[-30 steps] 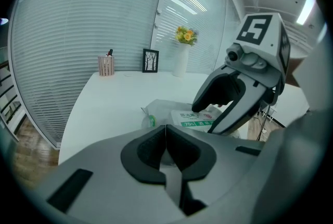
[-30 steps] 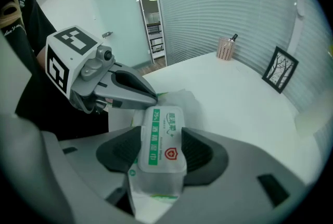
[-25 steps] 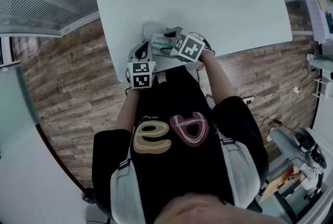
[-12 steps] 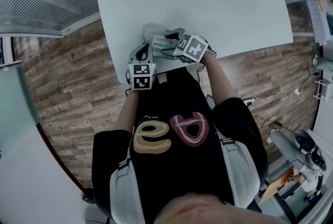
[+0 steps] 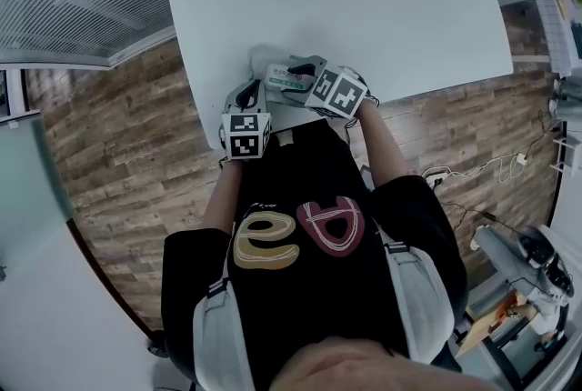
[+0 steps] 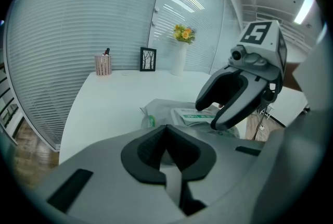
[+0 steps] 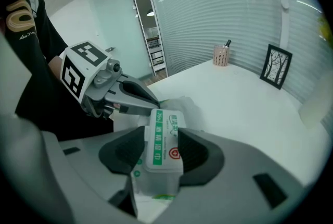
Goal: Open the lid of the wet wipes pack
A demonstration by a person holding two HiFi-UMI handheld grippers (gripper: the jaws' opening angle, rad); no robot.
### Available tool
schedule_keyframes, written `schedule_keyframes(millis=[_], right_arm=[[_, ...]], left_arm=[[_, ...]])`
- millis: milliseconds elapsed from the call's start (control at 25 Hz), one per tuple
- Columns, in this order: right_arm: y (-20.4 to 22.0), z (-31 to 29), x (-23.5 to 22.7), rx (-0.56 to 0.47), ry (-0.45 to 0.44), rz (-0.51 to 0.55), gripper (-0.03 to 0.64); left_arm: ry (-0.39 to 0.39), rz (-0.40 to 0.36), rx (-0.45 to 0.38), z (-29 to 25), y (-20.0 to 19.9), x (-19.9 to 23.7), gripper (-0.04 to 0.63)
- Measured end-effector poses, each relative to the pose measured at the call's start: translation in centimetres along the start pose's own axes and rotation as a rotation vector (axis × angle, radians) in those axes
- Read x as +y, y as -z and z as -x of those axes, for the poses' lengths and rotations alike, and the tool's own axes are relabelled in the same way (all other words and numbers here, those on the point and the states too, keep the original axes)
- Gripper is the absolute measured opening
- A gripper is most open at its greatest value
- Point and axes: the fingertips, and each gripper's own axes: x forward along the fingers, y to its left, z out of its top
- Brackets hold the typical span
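Lid of wet wipes pack gripped by right gripper jaws, just closing in; left gripper jaws pressed together.

The wet wipes pack, soft and translucent white, lies flat near the 7 o'clock edge of the table. Its white lid with a green stripe faces up.

The right gripper has just been closing its jaws; the dark pads are pressing both long edges of the white-and-green rectangular plastic lid on the translucent soft wet wipes pack. The left gripper is pinching the pack's far end. The pack is lying on the white table. A small pen holder and a black picture frame are standing far off.
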Motion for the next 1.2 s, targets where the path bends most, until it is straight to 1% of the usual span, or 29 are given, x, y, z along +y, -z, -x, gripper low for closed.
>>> schedule_keyframes(millis=[400,520,680,960,1080,1200], right_arm=[[-0.6,0.9,0.8,0.002,0.017,0.083,0.113],[-0.8,1.2,0.8,-0.002,0.025,0.102,0.102],[-1.2,1.5,0.8,-0.003,0.037,0.140,0.082],[-1.6,2.0,0.7,-0.005,0.043,0.156,0.063],[-1.4,1.9,0.7,0.003,0.031,0.151,0.063],[-1.5,2.1,0.6,0.014,0.040,0.158,0.060]], left_arm=[[0.006,0.004,0.000,-0.2,-0.1,-0.1,0.017],[0.016,0.021,-0.010,-0.1,-0.2,-0.1,0.017],[0.014,0.022,-0.013,-0.1,-0.1,-0.1,0.017],[0.010,0.042,-0.029,0.1,-0.2,0.0,0.017],[0.009,0.047,-0.032,0.0,-0.2,0.0,0.017],[0.011,0.051,-0.033,0.1,-0.2,0.0,0.017]])
